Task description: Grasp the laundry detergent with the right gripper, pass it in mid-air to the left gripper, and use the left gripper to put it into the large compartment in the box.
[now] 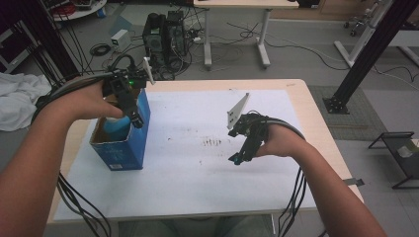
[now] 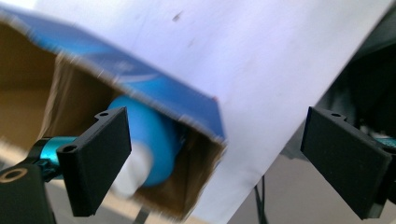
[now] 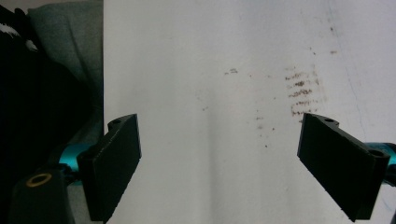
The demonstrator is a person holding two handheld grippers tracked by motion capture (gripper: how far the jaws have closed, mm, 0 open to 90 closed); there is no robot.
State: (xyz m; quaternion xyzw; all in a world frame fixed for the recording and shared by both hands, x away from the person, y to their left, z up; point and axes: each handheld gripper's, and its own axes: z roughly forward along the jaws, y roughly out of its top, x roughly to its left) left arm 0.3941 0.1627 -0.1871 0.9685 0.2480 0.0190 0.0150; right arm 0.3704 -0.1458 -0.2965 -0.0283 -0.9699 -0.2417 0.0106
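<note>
Jaws: both pairs flat, black, released | blue cardboard box [image 1: 121, 143]: smooth round blue bottle [image 2: 149, 135] inside | white sheet [image 1: 207, 163]: smudged

A grey floor [image 1: 296, 54] strewn with cables, a computer tower [image 1: 165, 37] beside a light wooden desk [image 1: 237, 4] (white legs), black frame [image 1: 365, 54] at right.

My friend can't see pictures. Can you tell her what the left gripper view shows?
An open blue cardboard box with a brown inside holds a light blue plastic bottle, seen between the left gripper's two black jaws, which stand wide apart with nothing pressed between them. The box sits on a white paper sheet, and the picture is a bit blurry.
</note>
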